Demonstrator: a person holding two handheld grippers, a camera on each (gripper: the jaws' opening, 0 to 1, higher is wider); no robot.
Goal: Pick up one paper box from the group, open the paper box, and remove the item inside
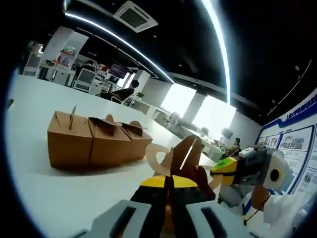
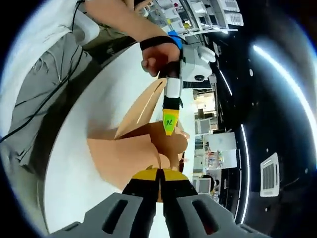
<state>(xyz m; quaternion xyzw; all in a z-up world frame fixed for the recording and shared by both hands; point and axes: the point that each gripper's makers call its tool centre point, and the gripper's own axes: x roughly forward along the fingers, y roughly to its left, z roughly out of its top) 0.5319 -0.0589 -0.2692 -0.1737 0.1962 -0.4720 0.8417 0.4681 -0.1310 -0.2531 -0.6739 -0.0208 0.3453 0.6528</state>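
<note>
Only left gripper view, spare boxes (image 1: 94, 139) on table (image 1: 49, 198), both grippers clamping held box (image 2: 143, 148).

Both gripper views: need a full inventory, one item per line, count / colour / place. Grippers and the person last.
Paper boxes in group: three, brown, closed, side by side on the table, left of centre in the left gripper view.
Held paper box: one, brown, top flaps opened out, between the two grippers.
Table: one, white, under the boxes.
Ceiling light strips: two, white, overhead.
Wall posters: several, blue and white, far right.
Left gripper: one, black and yellow jaws, shut on a flap of the held box.
Right gripper: one, same colours, shut on another flap.
Person's hand: one, gripping the left gripper's handle, black wristband.
</note>
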